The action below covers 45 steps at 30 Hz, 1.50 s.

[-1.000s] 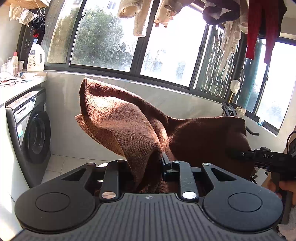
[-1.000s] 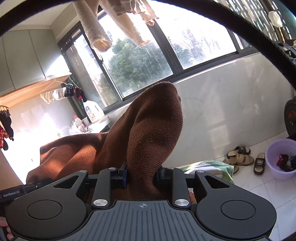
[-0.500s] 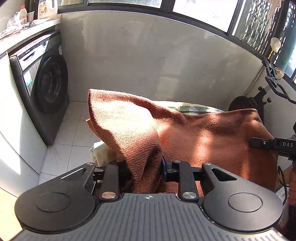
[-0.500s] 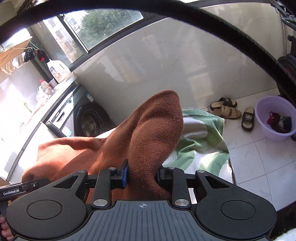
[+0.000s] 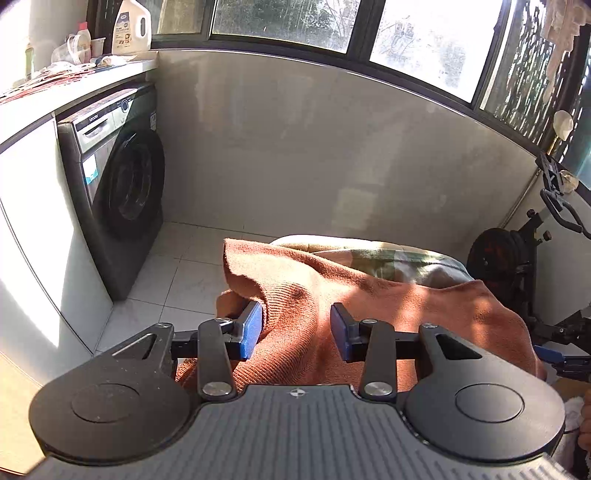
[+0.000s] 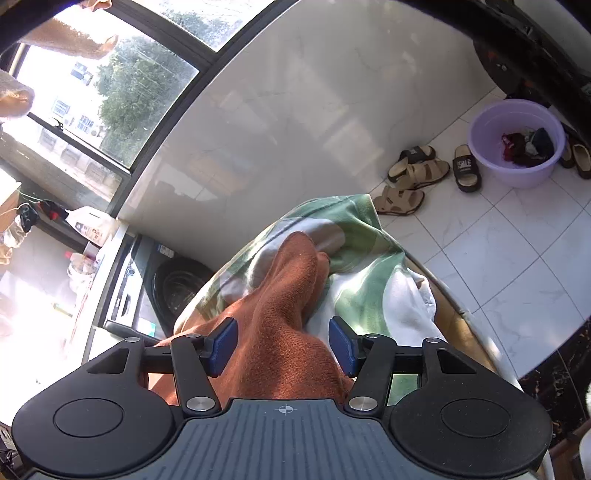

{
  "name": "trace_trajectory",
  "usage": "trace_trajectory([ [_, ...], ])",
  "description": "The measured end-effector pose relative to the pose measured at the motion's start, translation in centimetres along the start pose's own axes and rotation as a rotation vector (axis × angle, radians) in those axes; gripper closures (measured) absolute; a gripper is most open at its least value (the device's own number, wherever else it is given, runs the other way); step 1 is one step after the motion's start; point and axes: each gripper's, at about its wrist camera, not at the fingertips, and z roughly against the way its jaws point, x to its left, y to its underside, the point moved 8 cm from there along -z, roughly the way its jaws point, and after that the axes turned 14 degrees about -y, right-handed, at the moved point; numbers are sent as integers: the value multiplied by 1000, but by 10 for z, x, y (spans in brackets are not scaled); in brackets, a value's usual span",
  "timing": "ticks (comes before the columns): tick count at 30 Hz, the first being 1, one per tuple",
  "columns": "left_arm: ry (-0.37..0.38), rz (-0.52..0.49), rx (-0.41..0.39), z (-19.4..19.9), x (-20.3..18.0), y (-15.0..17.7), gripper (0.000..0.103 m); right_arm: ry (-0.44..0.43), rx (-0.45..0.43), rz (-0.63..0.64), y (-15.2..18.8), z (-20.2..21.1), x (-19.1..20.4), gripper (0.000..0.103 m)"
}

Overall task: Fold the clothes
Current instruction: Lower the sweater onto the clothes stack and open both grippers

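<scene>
The brown knitted garment (image 5: 369, 306) is draped over a surface covered by a green-and-white cloth (image 6: 373, 258), with its near edge bunched between the fingers of both grippers. In the left wrist view, the left gripper (image 5: 295, 328) is seen with its jaws parted — they have just been opening — and the fabric lies between the blue pads; the left pad touches a fold, while the right one looks clear of the cloth, so the knit is released rather than pinched. In the right wrist view, the right gripper (image 6: 282, 345) is likewise spread, its jaws having just been opening, and a ridge of the brown knit runs up between the pads without being squeezed by them; gaps are visible on both sides.

To the left of the covered surface a dark front-loading washing machine (image 5: 122, 184) is set under a counter, on which a white detergent jug (image 5: 131, 26) is kept. On the tiled floor beyond, a lilac basin (image 6: 517, 142) holding a few dark and red items is placed near the wall, with several sandals (image 6: 417, 173) just beside it. An exercise bike (image 5: 517, 258) is partly seen at the right of the left wrist view — its lower part is cut off by the garment.
</scene>
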Motion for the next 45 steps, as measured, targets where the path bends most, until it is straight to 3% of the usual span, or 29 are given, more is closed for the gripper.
trace_trajectory([
  [2,11,38,20,10,5,17,53,-1,37,7,19,7,-1,44],
  [4,30,103,61,5,9,36,52,19,32,46,32,10,0,53],
  [5,30,127,82,0,10,43,52,30,20,56,33,11,0,64],
  [6,18,142,95,-6,14,51,53,40,6,64,34,12,-1,85],
  [8,2,153,92,-10,17,55,54,50,-33,66,26,19,4,94],
  [13,-13,91,68,-5,11,49,54,81,-78,168,21,36,36,96],
  [17,-22,29,55,-9,1,49,51,186,-17,162,42,25,18,96],
  [20,-38,-9,24,-6,-7,42,46,251,34,167,57,12,9,89],
  [21,-44,-24,7,-4,-11,39,39,279,36,190,55,12,14,74],
  [22,-50,-40,-12,-2,-14,35,29,308,21,241,51,11,23,68],
  [25,-81,-120,-85,3,-35,24,15,316,-21,427,43,5,58,62],
  [27,-88,-162,-79,-5,-46,27,11,287,-4,518,45,-9,77,39],
  [31,-98,-213,-44,-25,-63,38,4,294,102,617,66,-46,84,27],
  [33,-100,-180,-27,-34,-58,48,0,310,137,653,79,-60,76,13],
  [38,-62,-142,0,-47,-49,66,0,335,183,728,101,-84,65,2],
  [45,-33,-127,-7,-52,-48,73,0,315,178,724,110,-84,56,1],
])
